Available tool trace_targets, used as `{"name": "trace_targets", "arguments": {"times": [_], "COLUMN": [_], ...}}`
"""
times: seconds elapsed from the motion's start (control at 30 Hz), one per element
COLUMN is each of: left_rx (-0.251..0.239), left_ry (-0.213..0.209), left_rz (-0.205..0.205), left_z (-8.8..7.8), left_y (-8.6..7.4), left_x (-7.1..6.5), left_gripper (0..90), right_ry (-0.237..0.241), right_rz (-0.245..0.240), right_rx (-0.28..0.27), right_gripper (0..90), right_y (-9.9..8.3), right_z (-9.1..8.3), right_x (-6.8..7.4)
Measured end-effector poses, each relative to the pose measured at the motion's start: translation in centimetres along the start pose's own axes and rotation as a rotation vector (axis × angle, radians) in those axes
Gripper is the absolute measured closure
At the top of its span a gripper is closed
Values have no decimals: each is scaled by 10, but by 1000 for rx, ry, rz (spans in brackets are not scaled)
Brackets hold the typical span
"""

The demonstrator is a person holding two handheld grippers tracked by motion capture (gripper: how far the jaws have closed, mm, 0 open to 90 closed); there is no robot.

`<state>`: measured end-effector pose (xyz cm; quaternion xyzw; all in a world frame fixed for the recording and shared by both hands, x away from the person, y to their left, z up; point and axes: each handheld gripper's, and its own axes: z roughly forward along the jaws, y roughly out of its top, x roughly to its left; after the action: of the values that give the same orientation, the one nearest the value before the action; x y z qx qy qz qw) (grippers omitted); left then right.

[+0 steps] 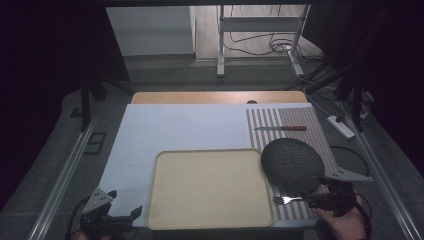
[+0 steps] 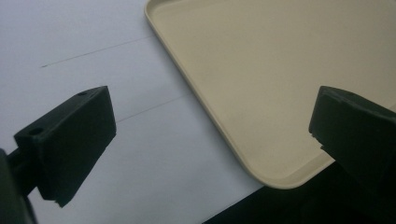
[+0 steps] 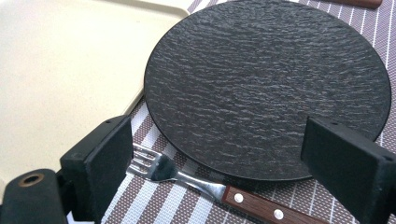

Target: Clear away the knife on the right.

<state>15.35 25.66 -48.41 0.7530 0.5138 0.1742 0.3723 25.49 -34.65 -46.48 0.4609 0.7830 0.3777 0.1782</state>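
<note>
A beige tray (image 1: pixel 210 190) lies at the table's front centre, bare. To its right a dark round slate plate (image 1: pixel 292 157) rests on a striped placemat (image 1: pixel 280 117). A fork (image 1: pixel 286 200) with a wooden handle lies in front of the plate, tines toward the tray. My right gripper (image 1: pixel 312 200) is open at the fork's handle end. In the right gripper view the fork (image 3: pixel 187 177) lies between the spread jaws, with the plate (image 3: pixel 266 88) just beyond. My left gripper (image 1: pixel 125 206) is open by the tray's front-left corner (image 2: pixel 275 179), nothing between its jaws.
A knife (image 1: pixel 281 128) with a reddish handle lies on the far part of the placemat. A white sheet (image 1: pixel 175 130) covers the table's left and middle. Beyond the table's wooden far edge (image 1: pixel 215 97) are a stand's legs and cables on the floor.
</note>
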Motion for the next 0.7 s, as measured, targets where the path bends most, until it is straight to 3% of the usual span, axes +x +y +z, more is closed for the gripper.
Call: {"name": "trace_targets", "arguments": {"times": [0.3, 0.7], "left_rx": [-1, 13], "left_ry": [2, 14], "left_rz": [-13, -30], "left_z": [0, 1], "left_y": [0, 1], "left_x": [1, 2], "left_gripper": [2, 0], "right_ry": [19, 36], "right_rz": [28, 0], "right_rx": [5, 21], "right_gripper": [90, 95], "right_y": [0, 1], "right_z": [0, 1], "right_x": [-3, 0]}}
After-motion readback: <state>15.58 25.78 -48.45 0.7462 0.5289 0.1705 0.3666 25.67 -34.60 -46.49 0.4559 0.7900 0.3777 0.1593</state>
